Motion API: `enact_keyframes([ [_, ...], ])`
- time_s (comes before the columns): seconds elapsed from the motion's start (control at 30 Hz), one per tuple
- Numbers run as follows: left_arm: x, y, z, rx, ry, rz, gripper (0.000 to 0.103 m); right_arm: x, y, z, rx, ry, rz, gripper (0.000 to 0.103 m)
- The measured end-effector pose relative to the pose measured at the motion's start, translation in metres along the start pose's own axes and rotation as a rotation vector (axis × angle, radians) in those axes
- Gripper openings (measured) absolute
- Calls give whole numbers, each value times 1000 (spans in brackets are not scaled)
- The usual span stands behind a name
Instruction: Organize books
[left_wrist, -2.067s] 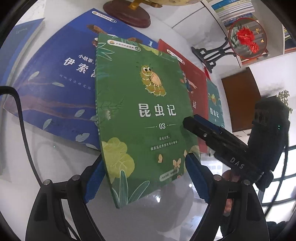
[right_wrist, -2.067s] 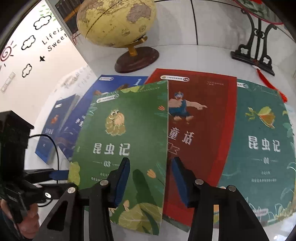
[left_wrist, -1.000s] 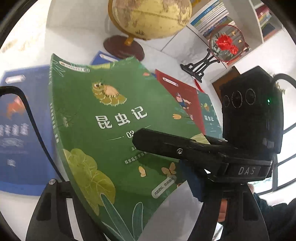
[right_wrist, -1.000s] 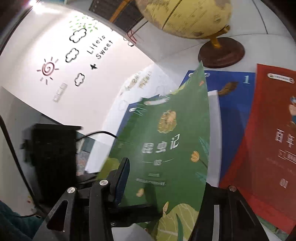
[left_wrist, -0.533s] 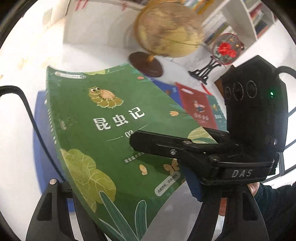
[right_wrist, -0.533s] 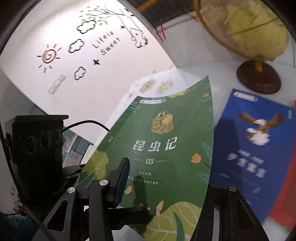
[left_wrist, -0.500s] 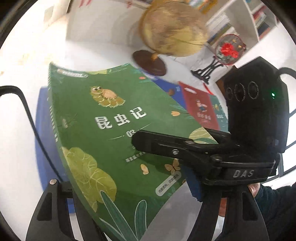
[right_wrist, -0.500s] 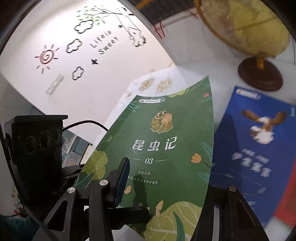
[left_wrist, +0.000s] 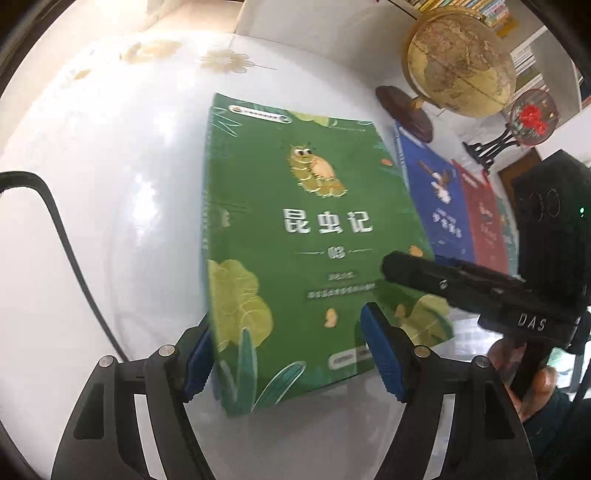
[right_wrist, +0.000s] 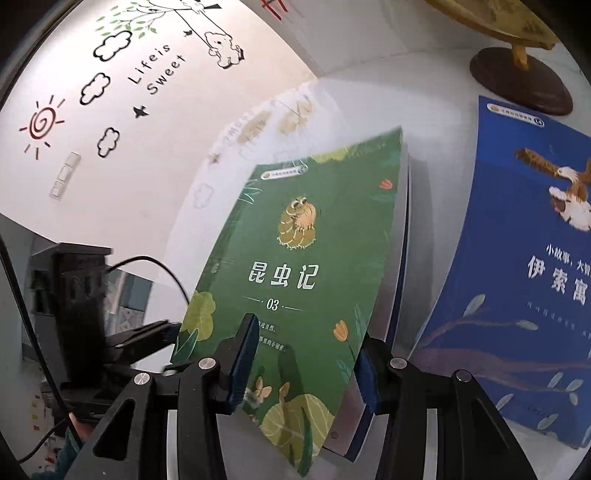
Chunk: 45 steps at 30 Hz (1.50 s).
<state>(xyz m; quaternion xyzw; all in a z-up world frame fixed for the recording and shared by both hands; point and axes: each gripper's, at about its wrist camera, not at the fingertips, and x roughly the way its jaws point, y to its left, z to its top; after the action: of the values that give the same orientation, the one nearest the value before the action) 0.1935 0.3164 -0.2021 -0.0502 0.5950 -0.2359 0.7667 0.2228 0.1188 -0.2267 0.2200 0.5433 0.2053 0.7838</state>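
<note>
The left gripper (left_wrist: 288, 321) points steeply down at the table, with the lower part of a green book (left_wrist: 314, 221) between its blue pads. Its jaws have just been opening. The left-side pad sits right at the book's spine edge and the right-side pad lies in front of the cover, but both are blurred, so it cannot be told whether they press on the book. The right gripper (right_wrist: 310, 332) is clamped on the same book at its near right corner. One finger lies flat on the cover, and the other pad is tucked beneath the book's right edge. In the left wrist view, that top finger reaches in across the cover from the right, and part of a hand (left_wrist: 535, 384) shows under the black gripper body. The green book bears a caterpillar drawing, white Chinese characters and the number 03. It sits low over the glossy white table (left_wrist: 110, 221), cover up, with its right side slightly raised in the right gripper's hold. A black cable (left_wrist: 55, 221) arcs over the table to the left. To the right of the green book, a blue book (right_wrist: 517, 295) with an eagle on its cover lies flat, and a red book (left_wrist: 484, 225) lies just beside it, farther out. Beyond them stand a yellowed globe (left_wrist: 458, 62) on a dark wooden base and a round ornament with red flowers (left_wrist: 532, 118) on a black stand. In the right wrist view, the white wall (right_wrist: 92, 192) behind carries drawn clouds, a sun and the words "Life is Sweet".
</note>
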Motion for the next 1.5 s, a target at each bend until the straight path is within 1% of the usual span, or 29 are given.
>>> enact_keyframes([
  [0.07,0,1,-3,6,7,19,72,1,0,2,-4,-1,-21,48],
  [0.2,-4,-1,-12,23,18,29,72,-2,-7,4,4,-8,-37,48],
  [0.27,-4,-4,-13,34,7,62,72,-3,-6,5,3,-10,-45,48],
  [0.33,-3,-3,-12,23,7,97,72,-3,-4,4,-13,-6,-64,48],
  [0.4,-9,3,-13,6,-5,155,72,-4,3,7,-40,-10,-106,48],
  [0.43,-13,5,-14,2,-12,188,72,-9,5,6,-62,-20,-141,48],
  [0.47,-19,4,-15,2,-30,242,72,-14,6,3,-75,-28,-160,48],
  [0.5,-31,-1,-16,18,-72,321,72,-25,9,2,-105,-48,-197,48],
  [0.53,-39,-9,-16,40,-110,360,72,-36,10,0,-128,-68,-226,48],
  [0.6,-63,-34,-14,87,-209,405,72,-56,9,-2,-154,-101,-270,51],
  [0.63,-70,-45,-13,99,-245,418,72,-70,8,-4,-159,-117,-292,51],
  [0.67,-81,-63,-11,118,-298,422,72,-81,6,-6,-159,-134,-306,51],
  [0.7,-89,-81,-11,138,-349,414,75,-93,4,-9,-160,-150,-320,51],
  [0.73,-93,-93,-9,149,-377,409,78,-106,1,-13,-161,-166,-335,51],
  [0.77,-98,-114,-8,166,-414,392,80,-116,-1,-16,-163,-177,-349,52],
  [0.83,-99,-148,-1,192,-434,325,84,-144,-10,-26,-162,-210,-403,53],
  [0.9,-92,-183,4,220,-426,265,85,-170,-22,-35,-144,-234,-439,54],
  [0.97,-82,-214,9,241,-406,226,86,-197,-39,-44,-113,-258,-463,55],
  [1.1,-52,-272,17,276,-348,214,86,-254,-87,-61,-17,-300,-522,55],
  [1.17,-36,-300,18,286,-316,181,86,-280,-111,-69,23,-313,-539,55],
  [1.2,-31,-311,18,282,-305,163,86,-296,-126,-74,44,-320,-551,55],
  [1.23,-26,-320,18,269,-293,142,86,-304,-134,-77,52,-323,-557,55],
  [1.3,-16,-336,18,226,-271,104,86,-327,-155,-84,75,-325,-570,55],
  [1.37,-12,-349,16,195,-275,107,86,-348,-179,-91,96,-322,-583,55],
  [1.43,-5,-363,15,175,-278,147,86,-368,-204,-96,110,-320,-580,55],
  [1.5,3,-375,14,161,-274,181,86,-378,-223,-99,115,-314,-575,55],
])
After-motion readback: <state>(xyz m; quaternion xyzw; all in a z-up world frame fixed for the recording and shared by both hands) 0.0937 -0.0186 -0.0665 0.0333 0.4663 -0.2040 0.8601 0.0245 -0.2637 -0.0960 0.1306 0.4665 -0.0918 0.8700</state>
